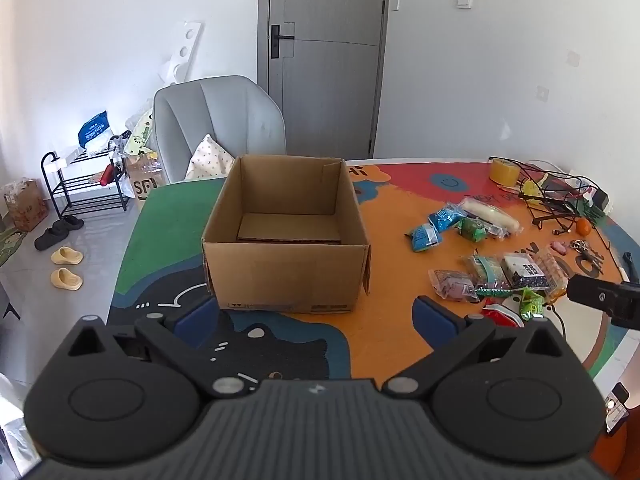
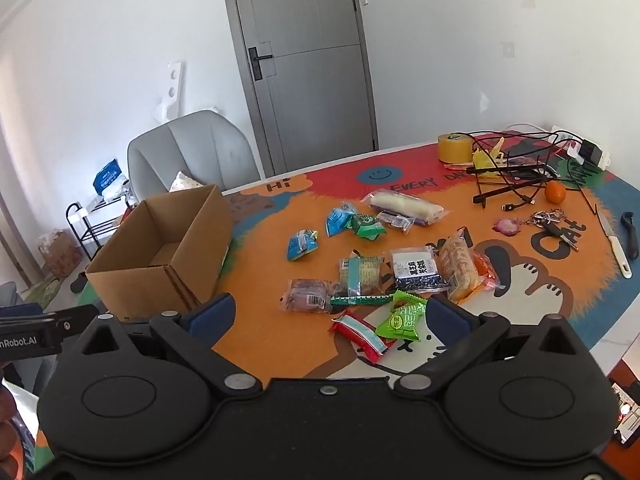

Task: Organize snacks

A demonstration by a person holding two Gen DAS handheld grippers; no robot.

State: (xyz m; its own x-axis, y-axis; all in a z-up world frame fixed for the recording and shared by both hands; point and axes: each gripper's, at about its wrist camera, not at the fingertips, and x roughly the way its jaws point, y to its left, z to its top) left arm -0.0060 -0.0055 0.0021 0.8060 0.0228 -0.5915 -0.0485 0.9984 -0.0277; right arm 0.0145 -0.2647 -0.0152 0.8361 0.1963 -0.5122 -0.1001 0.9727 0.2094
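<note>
While the left gripper (image 1: 316, 316) hangs with its jaws spread wide and nothing between them, the left wrist view looks straight at a cardboard box (image 1: 286, 236) standing at twelve o'clock on the colourful table mat (image 1: 384, 336), its top open and its inside bare but for a flat card liner. From this view the snack packets (image 1: 496, 272) lie scattered at about two o'clock, well apart from the box and well off the left claw's line, and the tip of the other tool shows at three o'clock near the frame edge. Turning to the right wrist view, the right gripper (image 2: 330, 312) is likewise wide open and holds nothing; the box sits off at ten o'clock, and the packets lie directly ahead. Nearest of all, a bright green packet (image 2: 402, 318) and a red packet (image 2: 362, 336) rest just beyond and between the blue pads (image 2: 212, 316), the red one with its long axis running from ten o'clock down to four o'clock across the claw's gap. Further out at twelve o'clock lie a black-and-white packet (image 2: 416, 272), blue packets (image 2: 302, 244) and a long pale roll (image 2: 406, 206). By my judgement the right hand is much the nearer to the snacks, so the first pick looks to be its job, with the carry then going leftward to the box.
</note>
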